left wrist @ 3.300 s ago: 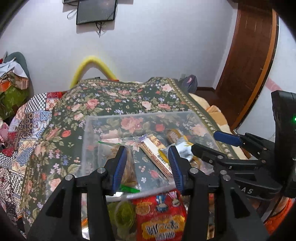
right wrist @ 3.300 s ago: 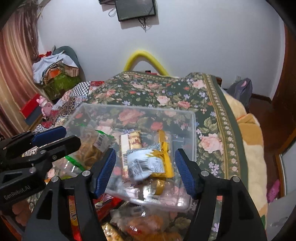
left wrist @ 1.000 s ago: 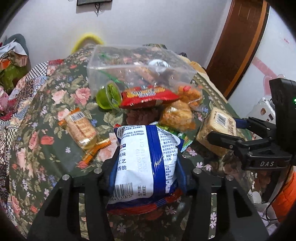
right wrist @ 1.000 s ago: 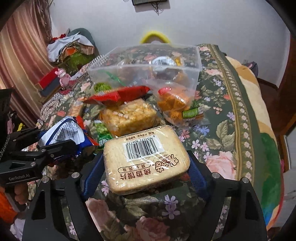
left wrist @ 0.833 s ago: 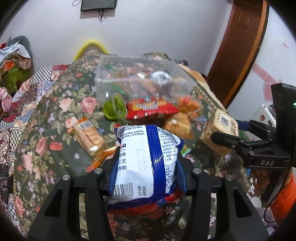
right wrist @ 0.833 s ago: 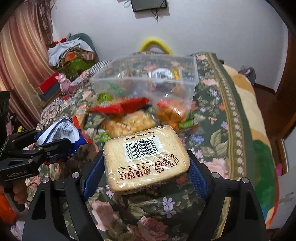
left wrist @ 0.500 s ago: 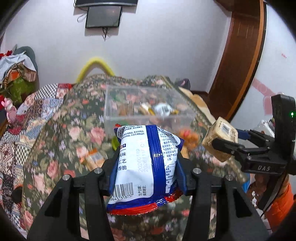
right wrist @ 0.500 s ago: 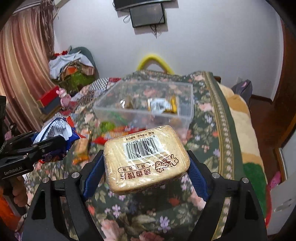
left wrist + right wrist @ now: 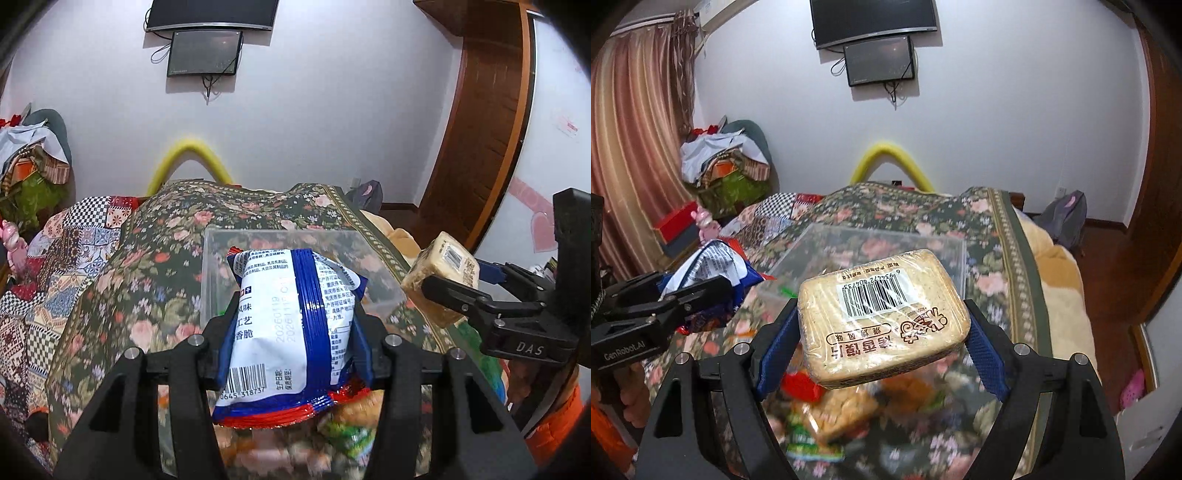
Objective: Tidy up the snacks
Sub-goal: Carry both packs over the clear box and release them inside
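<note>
My left gripper [image 9: 293, 332] is shut on a white-and-blue snack bag [image 9: 291, 325] and holds it up in front of a clear plastic box [image 9: 221, 258] on the flowered bedspread. My right gripper [image 9: 882, 332] is shut on a wrapped tan biscuit pack [image 9: 882, 314] with a barcode, held above the bed. That pack also shows at the right of the left wrist view [image 9: 439, 280]. The left gripper's bag shows at the left of the right wrist view [image 9: 709, 273]. The box [image 9: 879, 240] lies ahead; its contents are mostly hidden.
Several loose snack packets [image 9: 831, 410] lie blurred on the bedspread [image 9: 147, 266] below the grippers. A yellow foam arch [image 9: 188, 162] stands at the bed's far end. Clothes are piled at the left [image 9: 720, 166]. A wooden door [image 9: 487, 122] is at the right.
Both grippers, each with its packet, have risen and tilted up. The box and the loose snacks have dropped lower in both views, and the wall screens have come into sight.
</note>
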`<state>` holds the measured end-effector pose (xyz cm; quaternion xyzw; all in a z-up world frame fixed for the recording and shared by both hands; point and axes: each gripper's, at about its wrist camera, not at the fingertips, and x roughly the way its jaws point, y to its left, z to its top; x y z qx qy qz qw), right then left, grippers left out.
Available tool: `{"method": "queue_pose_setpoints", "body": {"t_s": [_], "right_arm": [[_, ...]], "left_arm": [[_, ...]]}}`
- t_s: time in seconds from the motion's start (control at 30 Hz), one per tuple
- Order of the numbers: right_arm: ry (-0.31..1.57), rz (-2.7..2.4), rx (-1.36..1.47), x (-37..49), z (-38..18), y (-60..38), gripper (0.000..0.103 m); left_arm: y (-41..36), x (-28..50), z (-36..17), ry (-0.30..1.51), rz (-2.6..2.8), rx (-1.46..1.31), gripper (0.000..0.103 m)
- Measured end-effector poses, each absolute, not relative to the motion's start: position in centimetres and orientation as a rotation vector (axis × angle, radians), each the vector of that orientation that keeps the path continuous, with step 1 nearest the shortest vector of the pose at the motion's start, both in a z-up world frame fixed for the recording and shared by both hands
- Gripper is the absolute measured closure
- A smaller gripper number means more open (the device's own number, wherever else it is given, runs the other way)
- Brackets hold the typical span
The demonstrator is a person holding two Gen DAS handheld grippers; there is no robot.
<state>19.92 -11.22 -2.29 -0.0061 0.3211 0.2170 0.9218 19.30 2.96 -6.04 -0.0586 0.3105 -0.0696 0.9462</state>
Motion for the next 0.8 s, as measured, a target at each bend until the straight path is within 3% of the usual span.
{"method": "queue_pose_setpoints", "body": {"t_s": [0.8], "right_arm": [[0.797, 0.375, 0.001, 31.7, -7.0, -9.6, 0.021]], "left_arm": [[2.6, 33.5, -12.6, 0.795, -0.125, -0.128, 0.052]]}}
